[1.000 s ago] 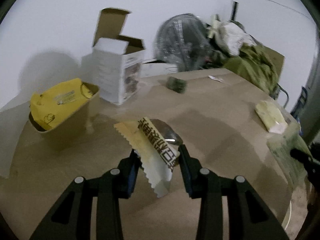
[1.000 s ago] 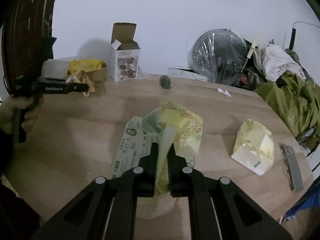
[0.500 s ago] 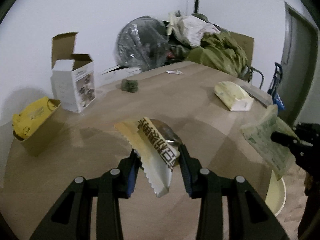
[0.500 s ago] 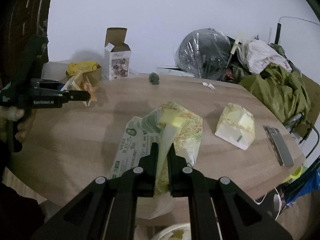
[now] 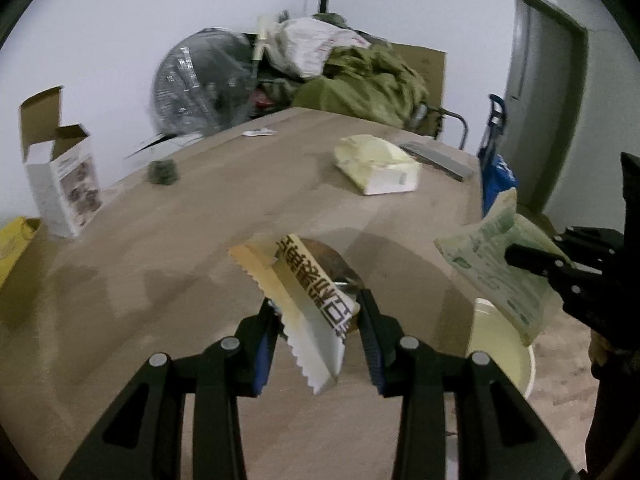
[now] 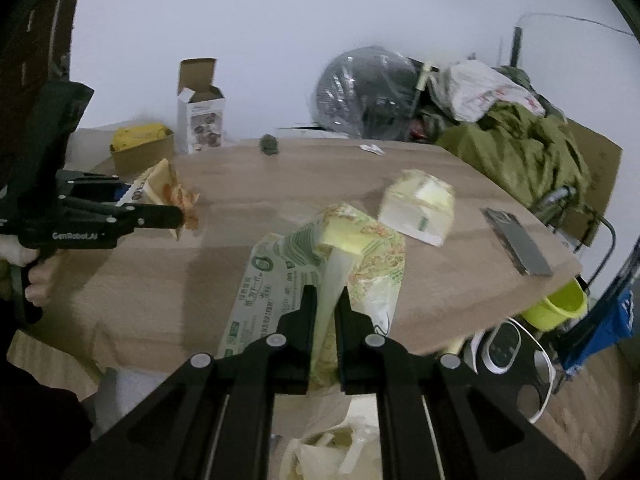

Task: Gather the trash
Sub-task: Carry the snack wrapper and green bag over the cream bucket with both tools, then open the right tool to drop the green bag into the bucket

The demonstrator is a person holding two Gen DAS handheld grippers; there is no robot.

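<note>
A serrated snack wrapper [image 5: 308,312] with bold dark lettering is pinched between the narrowly set jaws of the left gripper [image 5: 318,320], held up over the wooden table [image 5: 160,288]. A green-and-white printed bag [image 6: 320,280] is clamped in the almost closed right gripper [image 6: 325,316], seen in the left wrist view at three o'clock. Since a second ago, both wrappers have been carried sideways past the table edge, and a pale bin [image 5: 500,344] has come into view at four o'clock, just below the green bag; in the right wrist view its trash-filled mouth [image 6: 332,452] is seen at six o'clock. Both pieces are judged nearly ready to be dropped in. Left on the table are a cream carton [image 5: 376,164] at one o'clock, a small dark lump [image 5: 162,172] at eleven o'clock, and an open white box [image 5: 60,184] at ten o'clock.
</note>
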